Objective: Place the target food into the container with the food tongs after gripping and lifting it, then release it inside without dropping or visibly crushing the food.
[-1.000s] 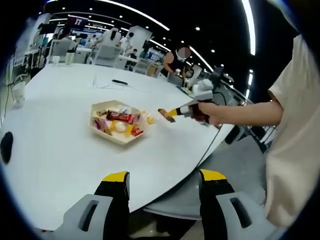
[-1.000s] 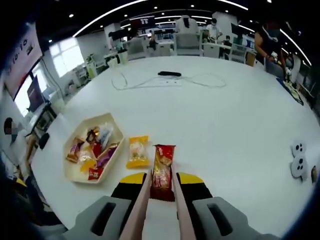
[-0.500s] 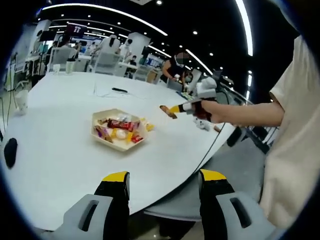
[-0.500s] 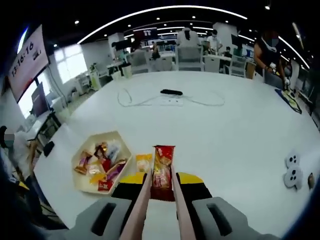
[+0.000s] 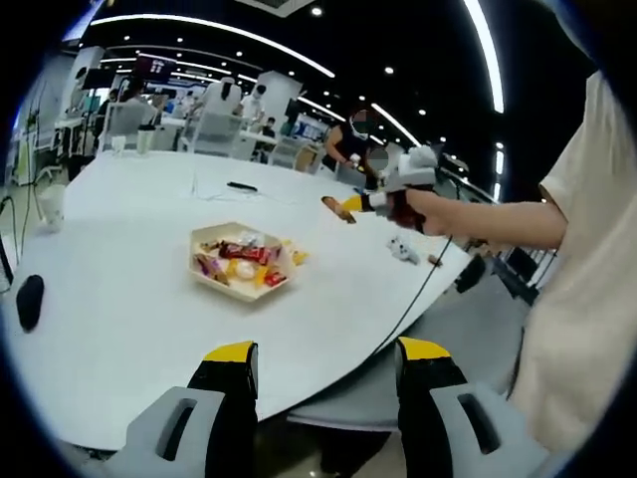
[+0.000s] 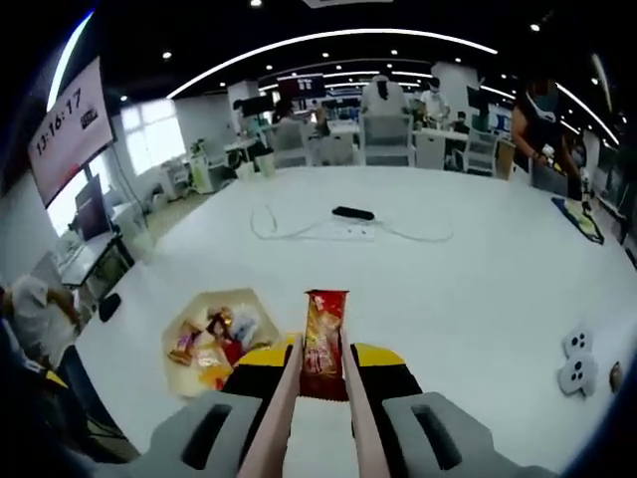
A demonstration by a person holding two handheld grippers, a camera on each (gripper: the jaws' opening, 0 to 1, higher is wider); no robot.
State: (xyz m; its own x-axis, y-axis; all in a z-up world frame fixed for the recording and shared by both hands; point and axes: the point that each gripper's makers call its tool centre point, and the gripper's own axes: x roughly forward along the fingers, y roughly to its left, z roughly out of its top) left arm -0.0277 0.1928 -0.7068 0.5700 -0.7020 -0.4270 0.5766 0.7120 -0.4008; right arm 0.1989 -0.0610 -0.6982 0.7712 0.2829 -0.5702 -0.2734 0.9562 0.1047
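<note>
Since a second ago the right claw (image 6: 320,366) has risen, tongs clamped on the snack packet (image 6: 323,332) above the worktop (image 6: 478,269); hexagonal container (image 6: 214,334) unreached. Left claw (image 5: 323,363) idles apart.

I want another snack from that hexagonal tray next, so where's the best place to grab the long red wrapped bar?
Probably across the narrow middle of the red wrapped bar, coming from above: it lies flat atop the other snacks in the hexagonal tray, whose walls block a sideways approach.
</note>
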